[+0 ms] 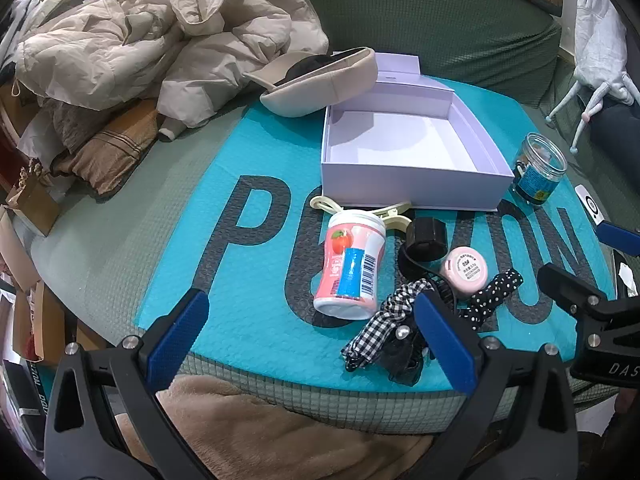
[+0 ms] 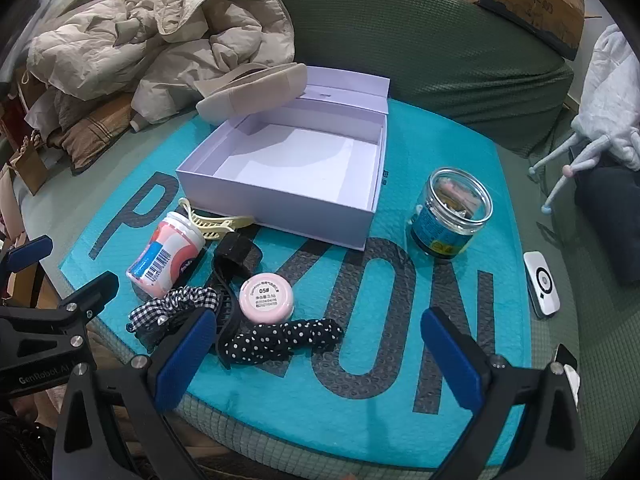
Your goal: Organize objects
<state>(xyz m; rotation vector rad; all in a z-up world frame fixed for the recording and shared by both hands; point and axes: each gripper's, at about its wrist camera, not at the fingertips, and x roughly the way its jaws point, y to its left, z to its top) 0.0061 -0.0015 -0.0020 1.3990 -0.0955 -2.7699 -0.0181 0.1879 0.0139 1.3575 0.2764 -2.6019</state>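
Note:
An empty lavender box sits open on a teal mat. In front of it lie a pink gum bottle on its side, a cream hair claw, a black band, a round pink compact, a gingham scrunchie and a polka-dot scrunchie. A glass jar stands at the right. My left gripper and right gripper are open, empty, near the mat's front edge.
A beige cap leans on the box's back left corner. Crumpled beige jackets pile at the left on the green sofa. A small white device lies right of the mat. A cardboard box sits at the far right.

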